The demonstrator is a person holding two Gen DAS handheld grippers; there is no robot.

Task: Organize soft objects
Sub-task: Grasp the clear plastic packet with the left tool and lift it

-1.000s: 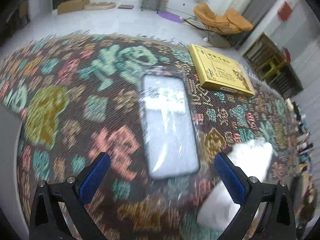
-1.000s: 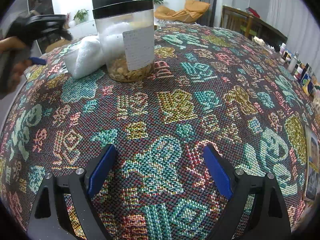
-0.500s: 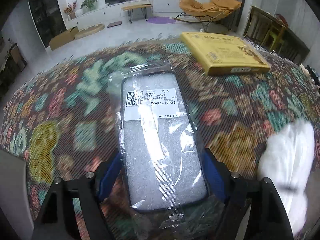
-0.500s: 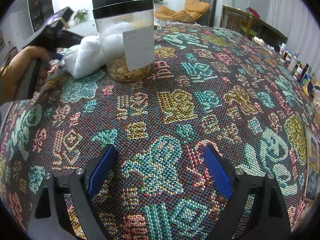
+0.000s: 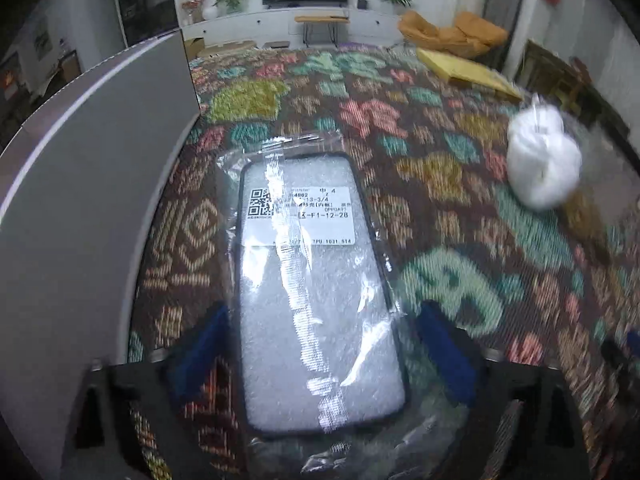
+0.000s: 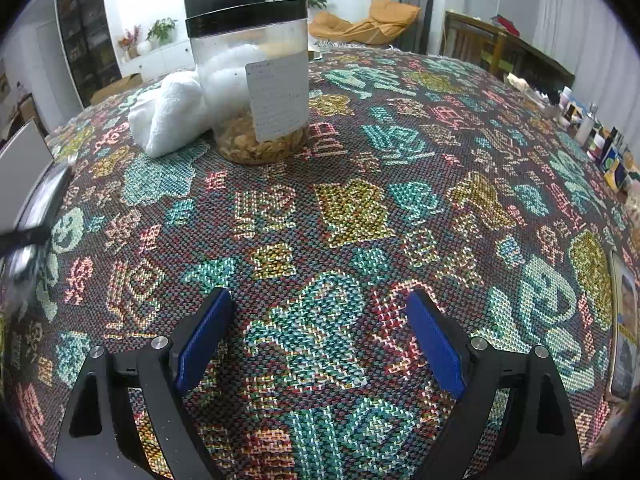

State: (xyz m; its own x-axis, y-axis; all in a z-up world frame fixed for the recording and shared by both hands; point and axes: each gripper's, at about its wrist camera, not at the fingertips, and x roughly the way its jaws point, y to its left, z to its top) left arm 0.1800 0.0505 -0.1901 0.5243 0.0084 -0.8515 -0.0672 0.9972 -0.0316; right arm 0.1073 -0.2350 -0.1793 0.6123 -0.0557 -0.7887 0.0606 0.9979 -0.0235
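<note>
A phone case in a clear plastic bag [image 5: 312,288], with a white label, lies on the patterned tablecloth [image 5: 440,184]. It sits between the blue pads of my left gripper [image 5: 322,344], whose jaws are opening, with a gap on each side of the case. A rolled white towel [image 5: 544,168] lies further right; in the right wrist view the towel [image 6: 168,116] leans against a clear jar [image 6: 256,92] with a black lid. My right gripper [image 6: 320,340] hangs open over bare cloth with nothing between its fingers.
A grey box wall [image 5: 92,184] stands close on the left of the case. A flat yellow box [image 5: 464,70] lies at the far edge of the table. Small bottles and boxes [image 6: 600,140] and a framed picture [image 6: 624,320] line the right edge.
The left gripper closed around the bagged case, moved it left beside the grey box wall, and its jaws have spread again. The right gripper has not moved.
</note>
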